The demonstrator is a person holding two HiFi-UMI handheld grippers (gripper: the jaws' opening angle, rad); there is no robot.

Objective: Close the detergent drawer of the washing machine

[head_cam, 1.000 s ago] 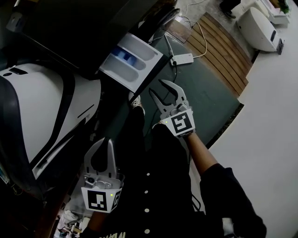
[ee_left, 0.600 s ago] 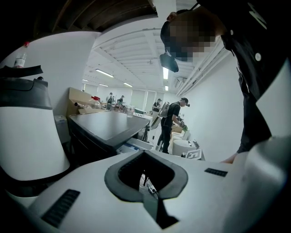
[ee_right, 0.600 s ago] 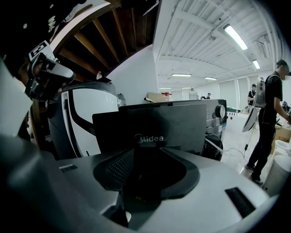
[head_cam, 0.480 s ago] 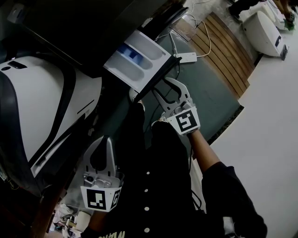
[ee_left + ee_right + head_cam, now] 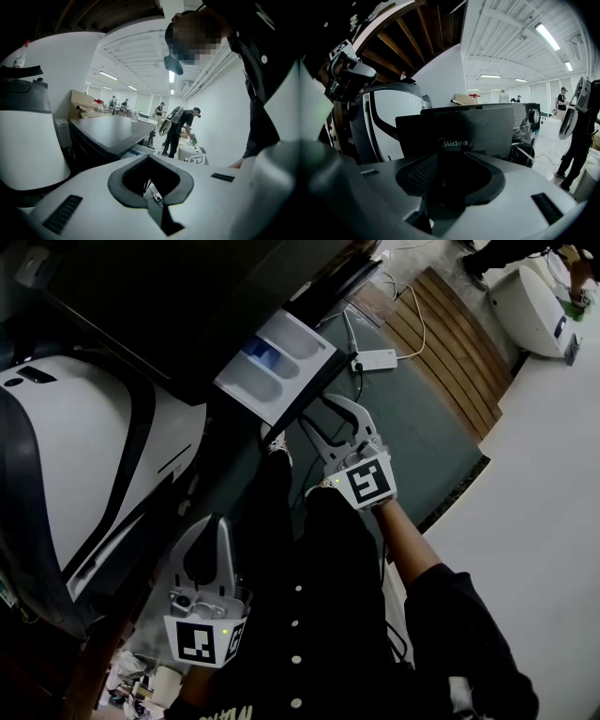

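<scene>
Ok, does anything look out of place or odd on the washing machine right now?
Yes: the detergent drawer stands pulled out of the dark washing machine, so its white compartments are open to view, with a blue part in one. Nothing looks spilled or damaged.

The detergent drawer [image 5: 277, 367] juts out of the front of the washing machine [image 5: 141, 296], above the left edge of the floor mat [image 5: 422, 437]. A 2nd machine [image 5: 84, 456] stands just beside the washing machine, on its left. Below the drawer, the person's foot [image 5: 275, 444] rests on the mat. A power strip [image 5: 375, 359] lies beyond the drawer, near the mat's far edge. Slatted boards [image 5: 450, 334] run along the mat's far right edge, with 1 more appliance [image 5: 525, 301] beyond them.
</scene>
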